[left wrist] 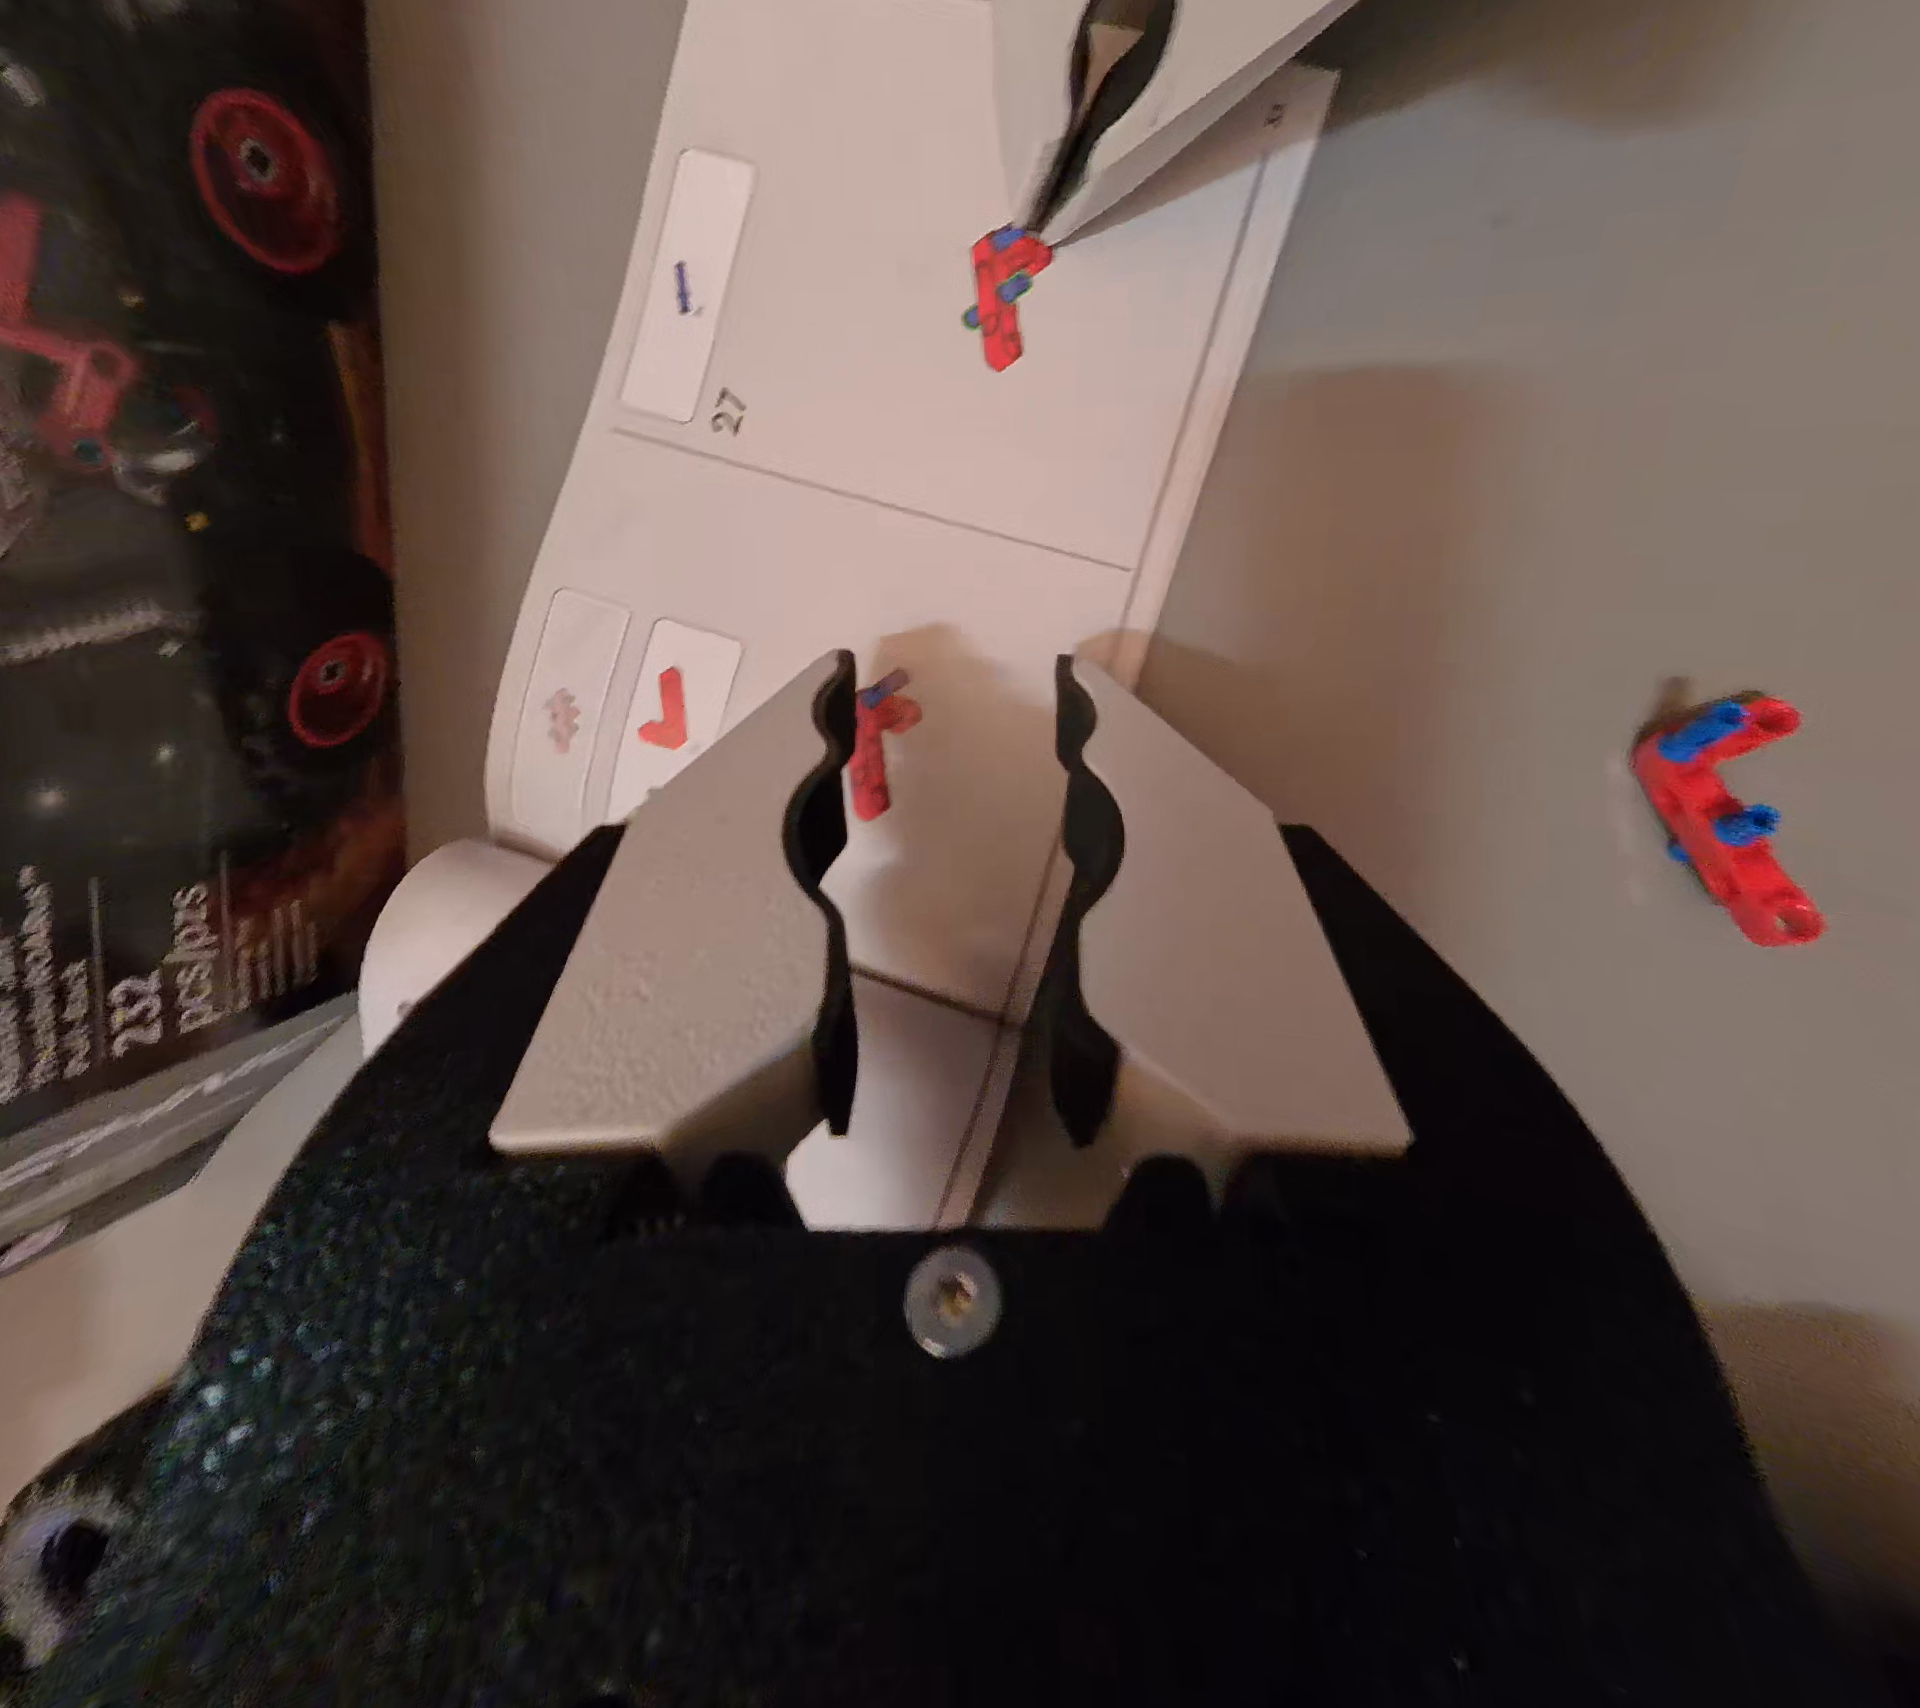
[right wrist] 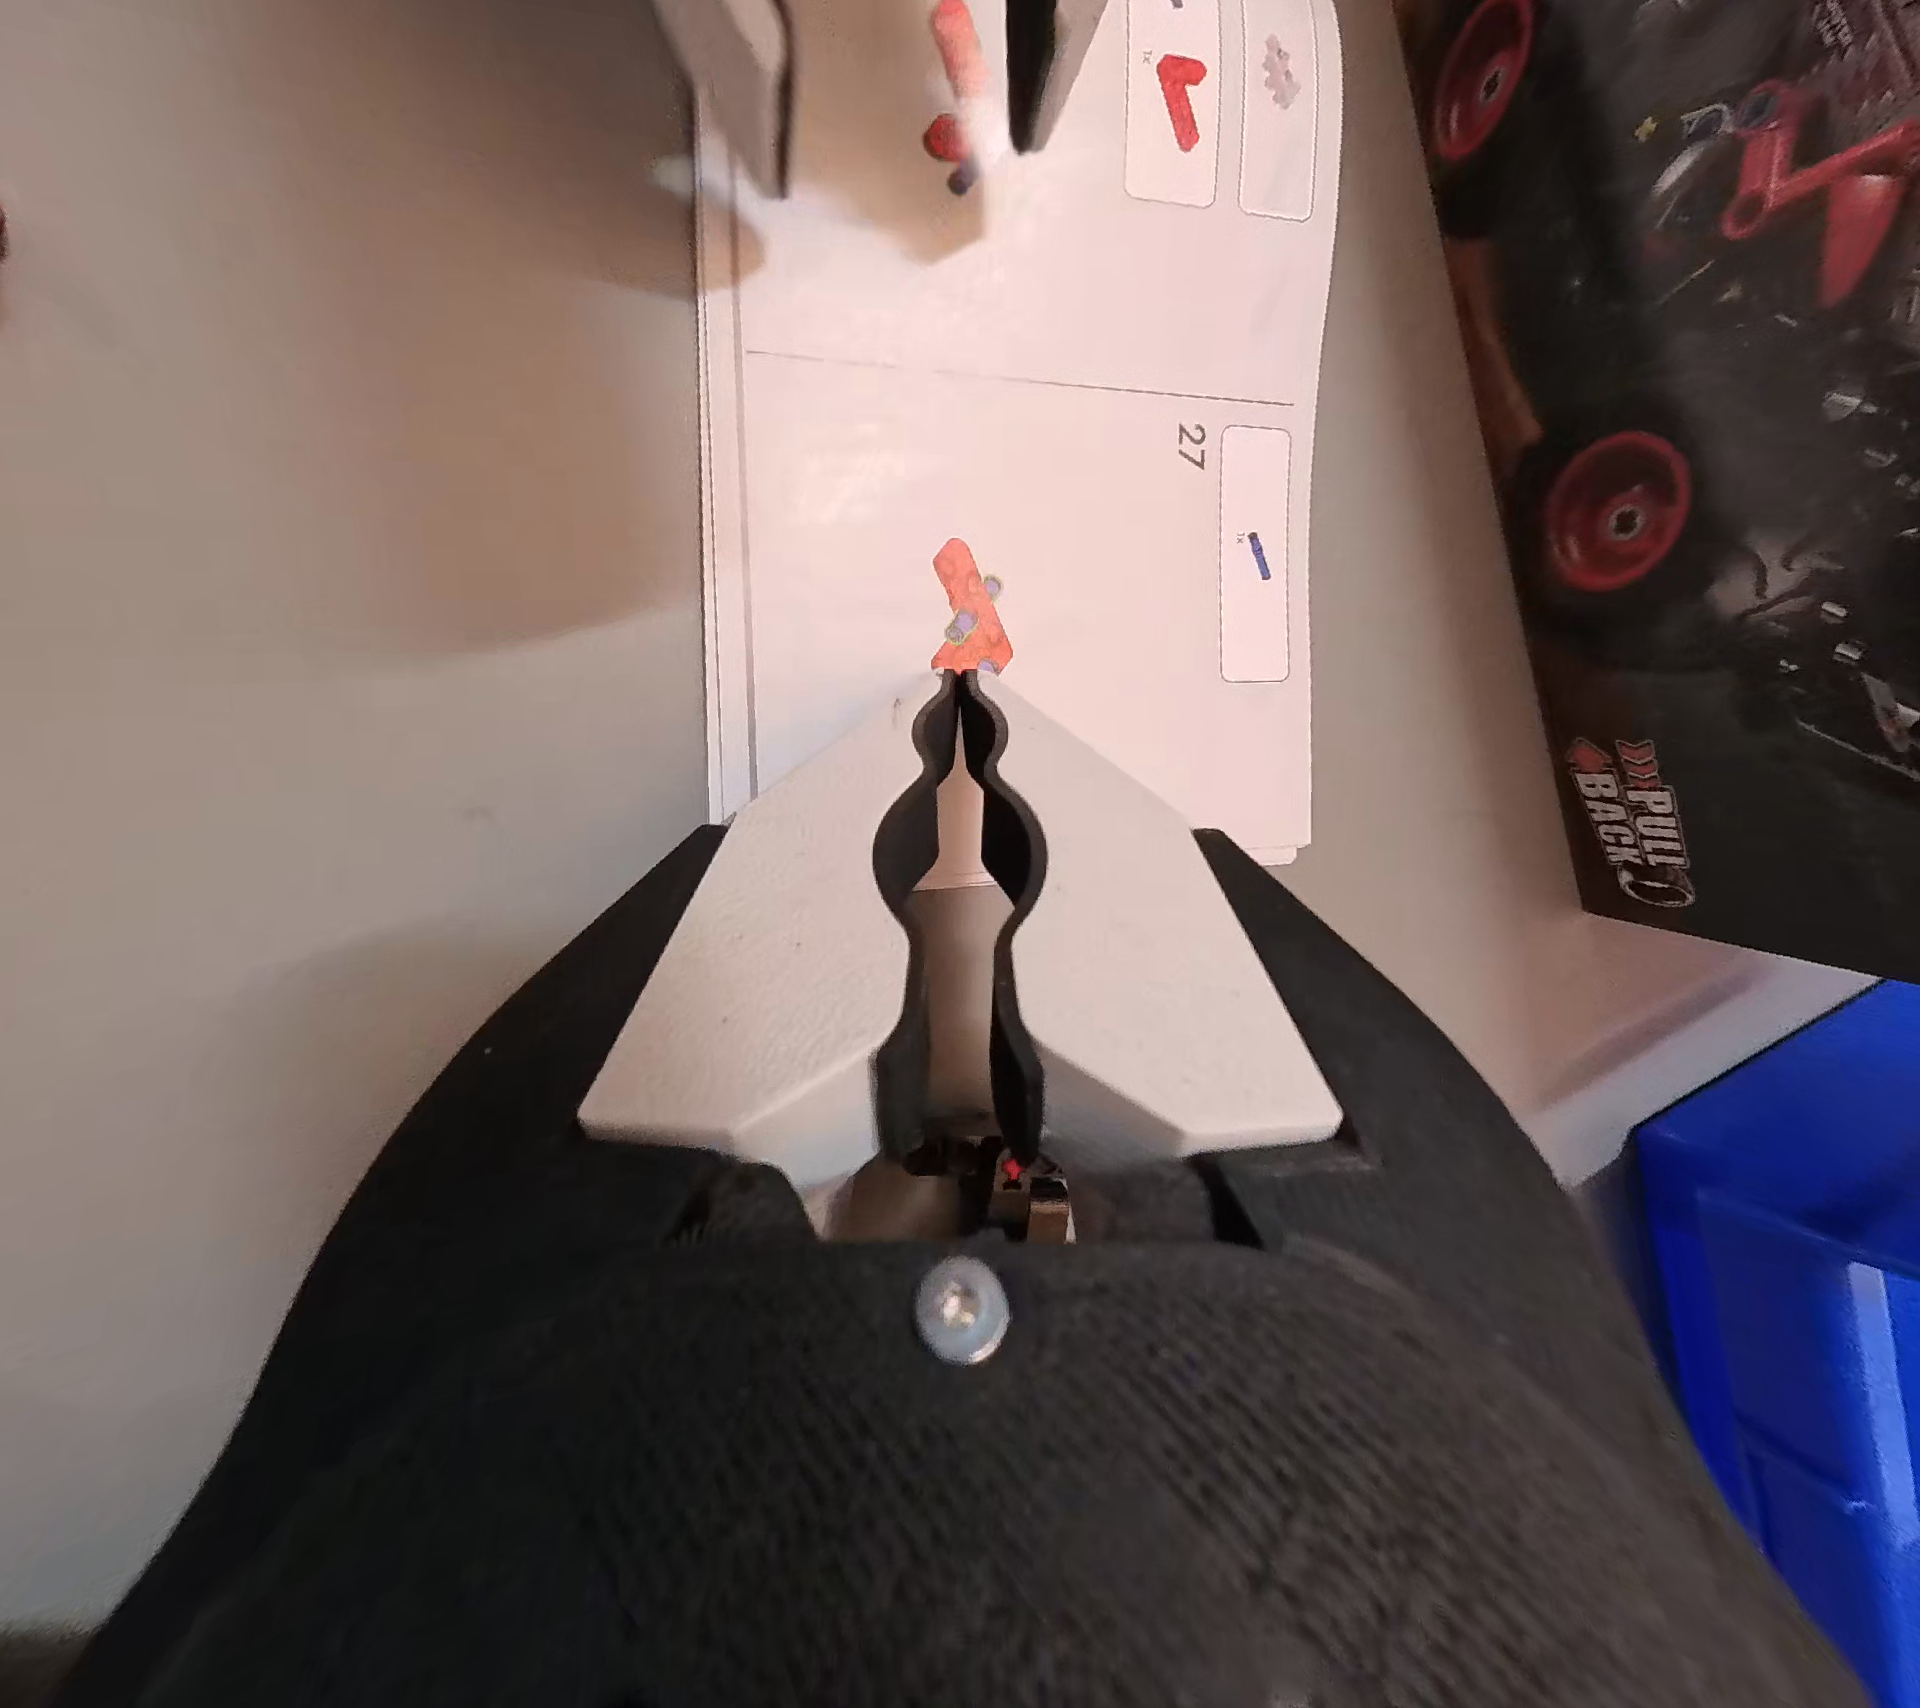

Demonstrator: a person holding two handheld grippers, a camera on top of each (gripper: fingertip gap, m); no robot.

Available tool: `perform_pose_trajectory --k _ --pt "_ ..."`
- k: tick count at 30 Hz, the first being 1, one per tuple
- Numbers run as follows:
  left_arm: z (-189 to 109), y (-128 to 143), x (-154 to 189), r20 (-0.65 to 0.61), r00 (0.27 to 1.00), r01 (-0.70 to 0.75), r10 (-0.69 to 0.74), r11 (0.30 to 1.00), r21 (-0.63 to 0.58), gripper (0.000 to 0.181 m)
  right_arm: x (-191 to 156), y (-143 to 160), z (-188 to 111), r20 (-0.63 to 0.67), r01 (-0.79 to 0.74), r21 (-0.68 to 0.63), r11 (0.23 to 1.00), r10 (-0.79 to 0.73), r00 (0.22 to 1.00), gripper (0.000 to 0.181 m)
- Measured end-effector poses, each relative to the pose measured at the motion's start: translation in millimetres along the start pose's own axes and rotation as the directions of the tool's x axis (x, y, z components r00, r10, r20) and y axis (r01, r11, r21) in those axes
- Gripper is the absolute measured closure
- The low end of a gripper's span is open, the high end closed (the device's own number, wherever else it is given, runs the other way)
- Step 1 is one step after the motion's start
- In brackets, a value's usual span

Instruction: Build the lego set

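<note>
Pale counter (left wrist: pixel 1558 308) carries an instruction booklet (left wrist: pixel 883 463); left hand-held gripper (left wrist: pixel 954 682) is spread empty, right hand-held gripper (right wrist: pixel 958 684) is pinched closed, empty, on the page.

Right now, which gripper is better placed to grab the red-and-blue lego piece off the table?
Left. The left gripper is open and empty, with the red-and-blue assembly lying on the table just off to its side. The right gripper is shut, tips on the instruction booklet.

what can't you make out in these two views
- Left wrist view: the lower drawing on the instruction booklet is partly hidden behind the left gripper, whose jaws stand open.
- Left wrist view: the lego box is blurred and cut off by the left edge.
- Right wrist view: the red and blue lego assembly is out of frame.
- Right wrist view: the blue bin is cut off, contents unseen.
</note>
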State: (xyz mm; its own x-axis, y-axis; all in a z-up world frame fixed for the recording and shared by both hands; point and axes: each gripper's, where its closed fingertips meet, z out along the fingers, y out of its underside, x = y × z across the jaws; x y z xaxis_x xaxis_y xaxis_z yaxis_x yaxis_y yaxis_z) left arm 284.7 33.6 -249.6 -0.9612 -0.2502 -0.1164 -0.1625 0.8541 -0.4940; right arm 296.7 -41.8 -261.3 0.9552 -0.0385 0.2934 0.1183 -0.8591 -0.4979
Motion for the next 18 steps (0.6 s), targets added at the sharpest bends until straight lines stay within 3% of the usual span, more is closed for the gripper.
perform_pose_trajectory --k 5,18 --pt "12.5 -8.5 25.2 -0.131 0.990 -0.047 0.053 0.998 0.047 0.141 -0.1 -0.1 0.0 0.004 -0.012 0.008 1.000 0.012 1.000 0.181" --pt "21.2 -17.8 6.2 -0.007 0.999 -0.038 0.039 0.996 0.074 0.131 0.5 -1.6 1.0 -0.008 0.013 0.022 1.000 -0.013 1.000 0.181"
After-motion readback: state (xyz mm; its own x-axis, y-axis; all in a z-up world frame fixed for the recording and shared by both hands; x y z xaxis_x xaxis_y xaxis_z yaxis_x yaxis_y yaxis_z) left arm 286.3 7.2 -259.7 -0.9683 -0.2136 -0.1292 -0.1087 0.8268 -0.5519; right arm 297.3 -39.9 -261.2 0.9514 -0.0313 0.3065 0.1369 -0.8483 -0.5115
